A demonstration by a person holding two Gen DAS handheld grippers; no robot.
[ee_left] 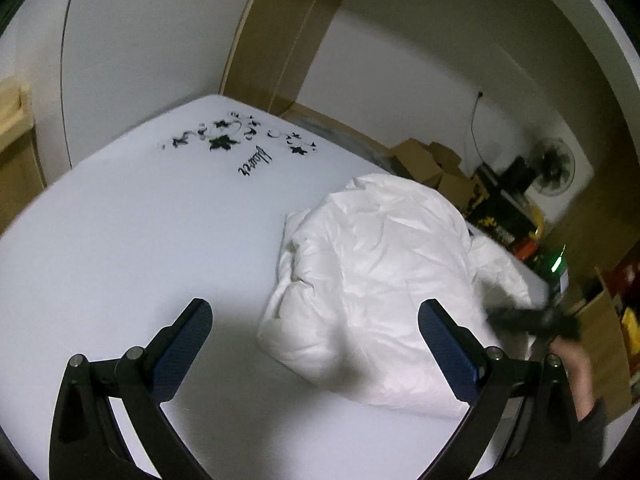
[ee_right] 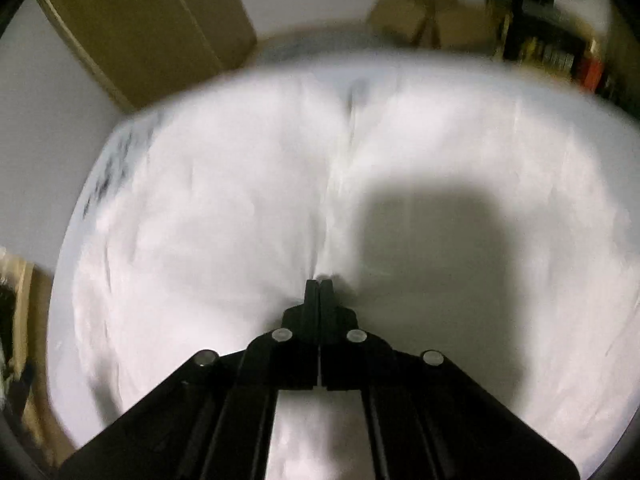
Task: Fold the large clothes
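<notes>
A large white padded garment (ee_left: 380,276) lies bunched on the white table (ee_left: 140,240), right of centre in the left wrist view. My left gripper (ee_left: 316,316) is open and empty above the table, its right finger over the garment's near edge. My right gripper (ee_right: 319,282) is shut on a pinch of the white garment (ee_right: 240,208), which fills the blurred right wrist view. That gripper also shows in the left wrist view (ee_left: 536,320) at the garment's right edge, blurred, with a hand behind it.
The table carries a black floral print with lettering (ee_left: 240,144) at its far side. Cardboard boxes (ee_left: 432,164), a fan (ee_left: 554,166) and dark boxes (ee_left: 500,216) stand beyond the table's right edge. A brown panel (ee_left: 288,36) leans on the back wall.
</notes>
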